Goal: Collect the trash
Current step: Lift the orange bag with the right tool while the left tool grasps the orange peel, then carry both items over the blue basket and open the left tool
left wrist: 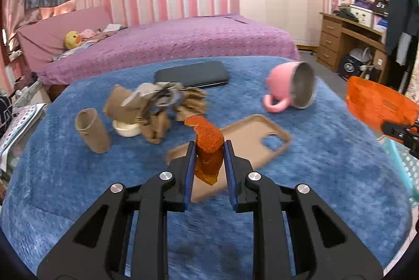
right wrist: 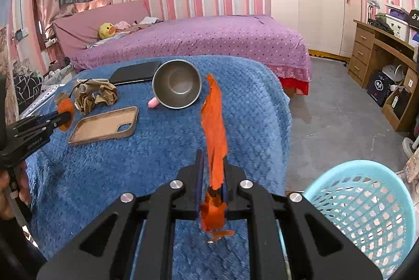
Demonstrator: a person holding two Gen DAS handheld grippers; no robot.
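My left gripper (left wrist: 209,143) is shut on a chunk of orange peel (left wrist: 207,132), held just above the blue blanket (left wrist: 78,188). From the right wrist view the same gripper (right wrist: 61,119) shows at the left edge with the peel (right wrist: 65,107). My right gripper (right wrist: 213,157) is shut on a long orange wrapper (right wrist: 213,117) that stands up between its fingers. A light blue mesh basket (right wrist: 366,201) sits on the floor at the lower right. Crumpled brown paper (left wrist: 154,107), a cardboard tube (left wrist: 91,129) and a small white cap (left wrist: 127,130) lie on the blanket.
A tan phone case (left wrist: 248,138), a black phone (left wrist: 192,74) and a tipped pink mug (left wrist: 288,87) also lie on the blanket. Behind is a purple bed (left wrist: 183,44). A wooden desk (right wrist: 379,57) stands at the right across grey floor.
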